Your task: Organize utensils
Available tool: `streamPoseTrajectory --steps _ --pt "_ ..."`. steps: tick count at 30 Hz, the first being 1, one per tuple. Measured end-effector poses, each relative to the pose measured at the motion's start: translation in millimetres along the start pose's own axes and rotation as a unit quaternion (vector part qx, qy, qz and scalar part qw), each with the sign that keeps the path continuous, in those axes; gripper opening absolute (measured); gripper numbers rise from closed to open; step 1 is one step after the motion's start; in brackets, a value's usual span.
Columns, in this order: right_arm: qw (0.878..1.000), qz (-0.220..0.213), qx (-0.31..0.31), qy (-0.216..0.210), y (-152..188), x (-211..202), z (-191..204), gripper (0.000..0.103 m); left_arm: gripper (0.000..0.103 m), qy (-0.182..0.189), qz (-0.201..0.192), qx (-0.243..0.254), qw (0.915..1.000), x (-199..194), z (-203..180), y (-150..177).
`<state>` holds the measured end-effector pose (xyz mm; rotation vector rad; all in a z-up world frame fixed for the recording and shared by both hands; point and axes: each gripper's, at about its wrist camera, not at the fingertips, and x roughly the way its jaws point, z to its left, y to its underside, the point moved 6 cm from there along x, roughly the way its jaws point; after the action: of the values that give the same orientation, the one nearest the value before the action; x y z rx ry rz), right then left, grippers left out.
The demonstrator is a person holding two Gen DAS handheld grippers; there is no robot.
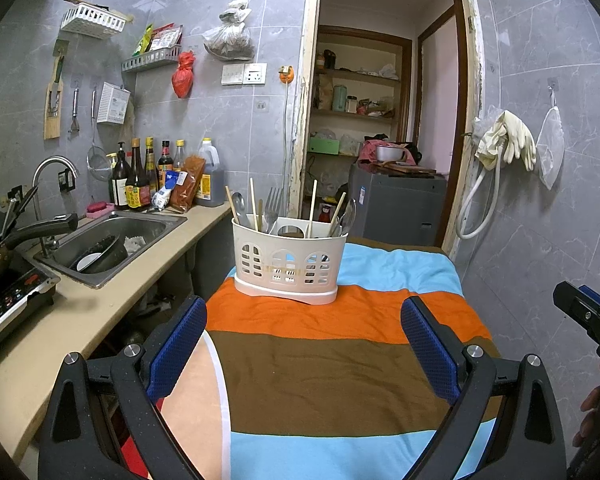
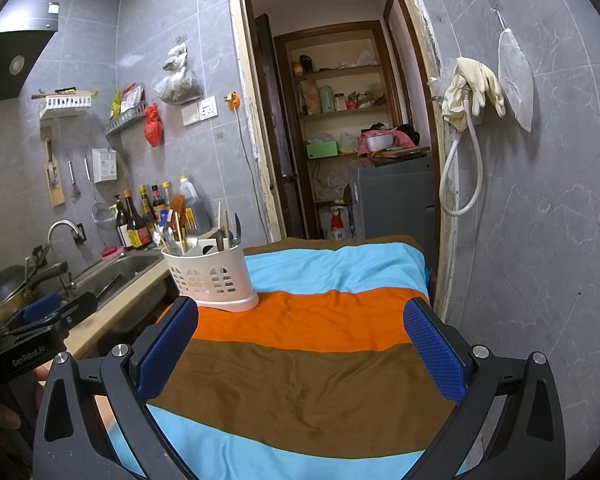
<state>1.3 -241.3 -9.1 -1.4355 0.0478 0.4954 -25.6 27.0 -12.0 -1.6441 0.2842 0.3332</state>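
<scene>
Stripes run across the cloth: light blue far, then orange, brown, light blue again near. On it stands a cream holder with arched cut-outs, pale wooden chopsticks and silvery forks inside. Both grippers show black frames and blue textured pads. Grey marbled tiles cover the walls.
</scene>
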Motion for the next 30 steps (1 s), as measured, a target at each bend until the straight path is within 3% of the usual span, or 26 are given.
streamPoseTrajectory --steps 30 --pt "1.000 0.003 0.000 0.002 1.5 0.9 -1.5 0.103 0.095 0.005 0.001 0.010 0.9999 10.8 3.0 2.4"
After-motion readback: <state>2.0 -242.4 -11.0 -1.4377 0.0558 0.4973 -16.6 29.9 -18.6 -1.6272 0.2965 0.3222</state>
